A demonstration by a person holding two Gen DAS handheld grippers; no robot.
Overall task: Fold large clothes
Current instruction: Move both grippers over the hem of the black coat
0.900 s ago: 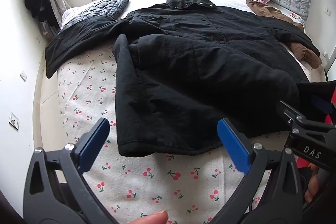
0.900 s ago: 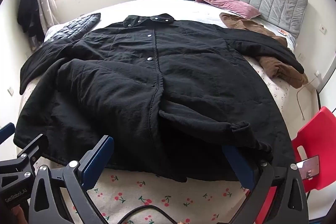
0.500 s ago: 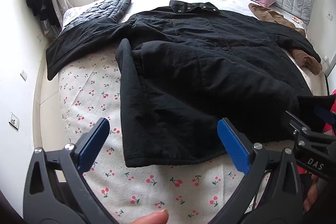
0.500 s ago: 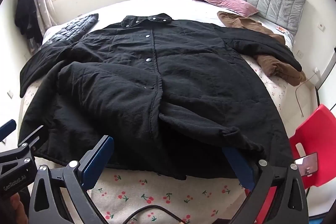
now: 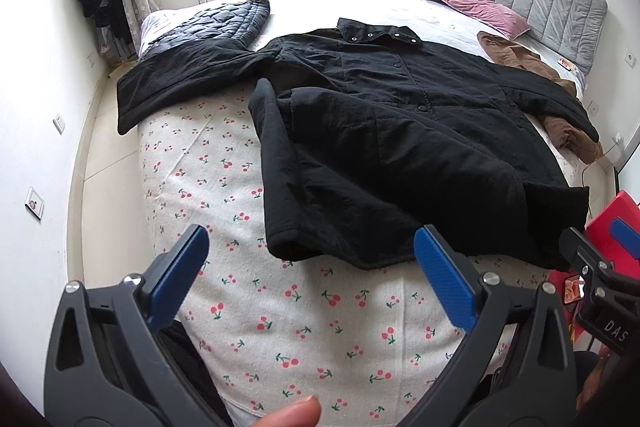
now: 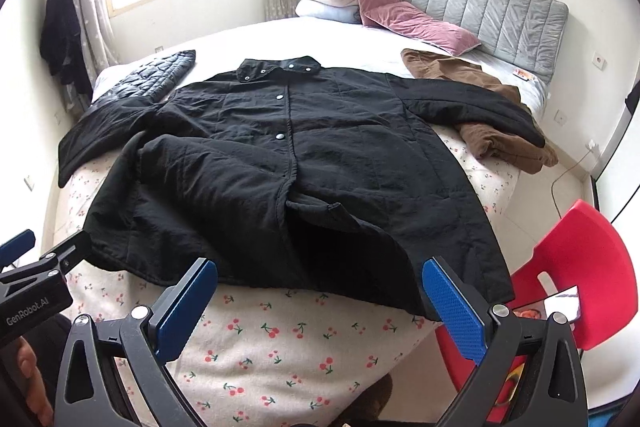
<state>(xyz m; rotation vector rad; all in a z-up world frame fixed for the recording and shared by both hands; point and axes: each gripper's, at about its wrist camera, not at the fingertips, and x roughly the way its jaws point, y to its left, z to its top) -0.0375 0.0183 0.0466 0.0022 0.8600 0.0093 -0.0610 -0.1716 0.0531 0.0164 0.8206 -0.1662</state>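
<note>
Coat: a long black coat (image 6: 288, 163) lies face up on the bed (image 6: 280, 343), collar toward the headboard, hem toward the cameras at the foot end.
Coat front: snapped shut down the middle, with pale snap studs showing on the collar and placket in the right wrist view; near the hem the placket gapes and one flap corner is turned over.
Coat sleeves: both are spread outward. One reaches to the window-side edge of the bed, its cuff hanging past the edge; the other lies across a brown garment (image 6: 500, 143) on the opposite side.
Coat side: in the left wrist view the window-side edge of the body is folded inward, forming a thick rolled ridge (image 5: 272, 147) from the armpit down to the hem.
Bedding: cherry-print sheet under the lower half of the coat, plain white farther up.
Left tool (image 5: 312, 271): blue pads spread wide apart, gripping nothing, held over the cherry sheet just short of the coat hem, pointing along the bed.
Right tool (image 6: 320, 299): blue pads likewise wide apart and empty, held at the foot of the bed, with the coat hem showing between them.
Tools together: side by side; each camera catches the other at its frame edge.
Nearby: a quilted dark jacket (image 5: 216, 23) beside the far sleeve, a red chair (image 6: 576, 279) at the bed corner.
</note>
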